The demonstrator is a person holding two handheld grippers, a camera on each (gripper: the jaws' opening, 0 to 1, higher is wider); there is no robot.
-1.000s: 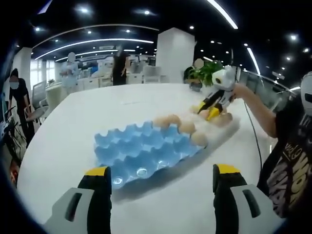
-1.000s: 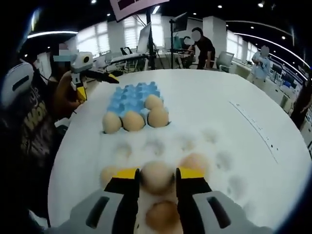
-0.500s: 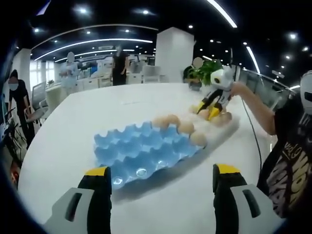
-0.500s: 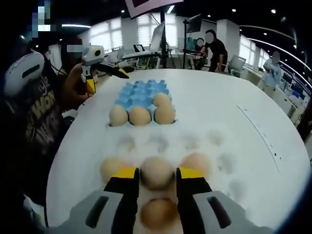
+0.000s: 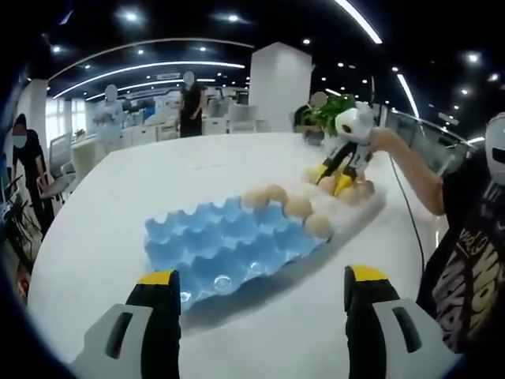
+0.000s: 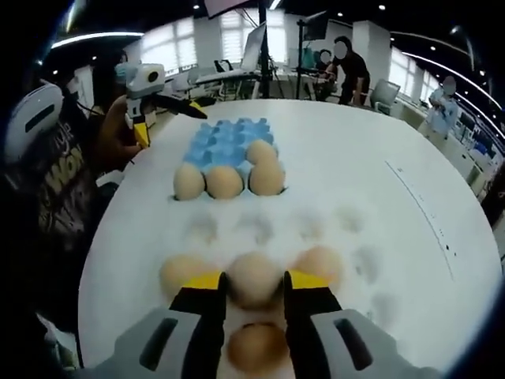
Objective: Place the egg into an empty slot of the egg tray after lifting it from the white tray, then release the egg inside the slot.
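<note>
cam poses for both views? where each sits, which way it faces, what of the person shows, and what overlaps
Left gripper view: rides the left claw, open, held low over the white table; faces the blue egg tray and the right claw beyond it; a forearm and dark printed shirt show at right.
Right gripper view: rides the right claw, jaws either side of an egg in the white tray; faces the blue egg tray from the opposite end; the left claw, hand and torso show at left.
Shared: blue egg tray, its eggs, table, each other's claw.
</note>
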